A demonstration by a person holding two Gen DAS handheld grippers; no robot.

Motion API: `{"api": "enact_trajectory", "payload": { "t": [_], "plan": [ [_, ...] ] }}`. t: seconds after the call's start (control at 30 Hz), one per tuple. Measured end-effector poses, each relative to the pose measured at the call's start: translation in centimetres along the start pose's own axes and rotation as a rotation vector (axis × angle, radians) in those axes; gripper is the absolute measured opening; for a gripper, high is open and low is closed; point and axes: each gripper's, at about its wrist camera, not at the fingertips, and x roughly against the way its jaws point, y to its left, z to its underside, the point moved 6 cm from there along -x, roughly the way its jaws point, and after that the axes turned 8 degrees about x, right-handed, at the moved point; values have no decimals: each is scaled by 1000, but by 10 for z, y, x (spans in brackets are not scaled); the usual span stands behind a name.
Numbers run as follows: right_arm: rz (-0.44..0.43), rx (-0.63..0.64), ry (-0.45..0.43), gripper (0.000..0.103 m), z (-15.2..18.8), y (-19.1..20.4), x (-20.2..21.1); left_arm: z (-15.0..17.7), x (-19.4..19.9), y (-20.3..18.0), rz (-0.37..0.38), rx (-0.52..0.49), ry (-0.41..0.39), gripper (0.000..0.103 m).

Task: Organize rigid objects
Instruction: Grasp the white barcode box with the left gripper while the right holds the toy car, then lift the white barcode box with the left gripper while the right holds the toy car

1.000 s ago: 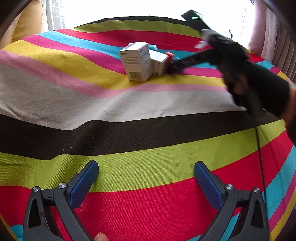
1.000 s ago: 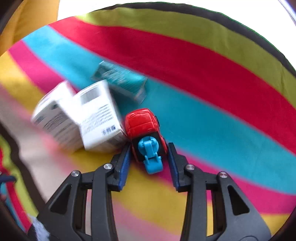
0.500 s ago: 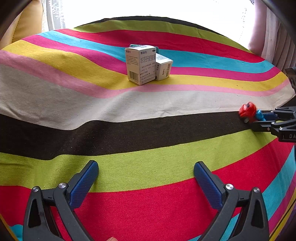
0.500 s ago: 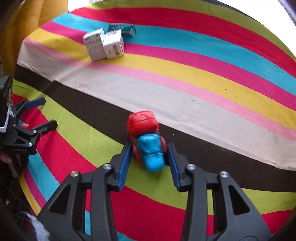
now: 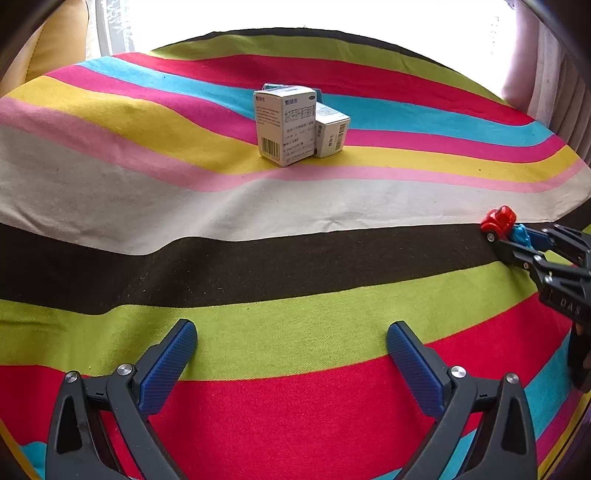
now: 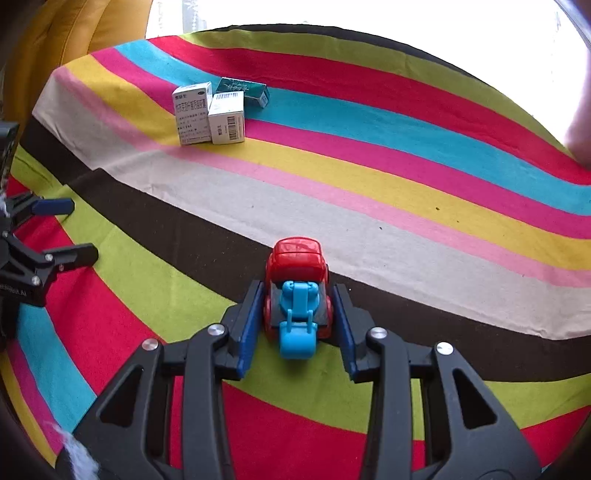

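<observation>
A red and blue toy truck (image 6: pixel 297 291) sits between the pads of my right gripper (image 6: pixel 297 299), low over the dark stripe of the striped cloth. The pads stand close on both sides of it; a thin gap shows on the right. The truck also shows in the left wrist view (image 5: pixel 499 221) at the far right, at the tip of the right gripper (image 5: pixel 511 236). My left gripper (image 5: pixel 291 341) is open and empty over the green and red stripes. Two white boxes (image 6: pixel 207 114) stand together far back, with a teal box (image 6: pixel 243 90) behind them.
The striped cloth (image 5: pixel 258 266) covers the whole surface. The white boxes (image 5: pixel 291 123) stand at its far middle. A yellow cushion (image 6: pixel 85 33) is at the far left and a pale curtain (image 5: pixel 554 74) at the far right.
My right gripper carried the toy truck away from the boxes to the near right, down to the dark stripe. Its pads now look slightly looser around the truck. The left gripper stayed still.
</observation>
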Motion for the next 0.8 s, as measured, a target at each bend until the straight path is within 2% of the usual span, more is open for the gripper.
{"api": "enact_trajectory", "payload": {
  "t": [0.13,0.23,0.4,0.43,0.47,0.5,0.53,0.57,0.6,0.7,0.8],
  "plan": [
    [-20,-18,0,41,0,-6,0,-31,-21,-4,-21,18,33,103],
    [-55,-53,-4,42,-1,-12,-3,-60,-41,-9,-39,20,5,103],
    [-52,-52,-5,42,-1,-11,-5,-123,-71,-9,-155,-8,-78,102],
    [-52,-52,-4,42,-2,-11,-5,-133,-71,-7,-168,-2,-107,92],
    [-52,-52,-5,42,-2,-11,-6,-142,-65,-5,-139,20,-149,79],
    [-52,-53,-5,42,-2,-11,-6,-145,-56,-4,-81,51,-182,46],
    [-53,-54,-5,42,-2,-10,-6,-146,-47,-4,-39,76,-209,44],
    [-53,-54,-5,42,-2,-10,-6,-142,-24,-5,31,105,-287,44],
    [-53,-55,-5,42,-2,-10,-6,-136,-11,-8,51,96,-316,44],
    [-54,-55,-6,42,-2,-9,-6,-103,10,-17,87,25,-306,44],
    [-54,-55,-6,42,-2,-9,-6,-54,19,-20,107,-42,-220,44]
  ]
}}
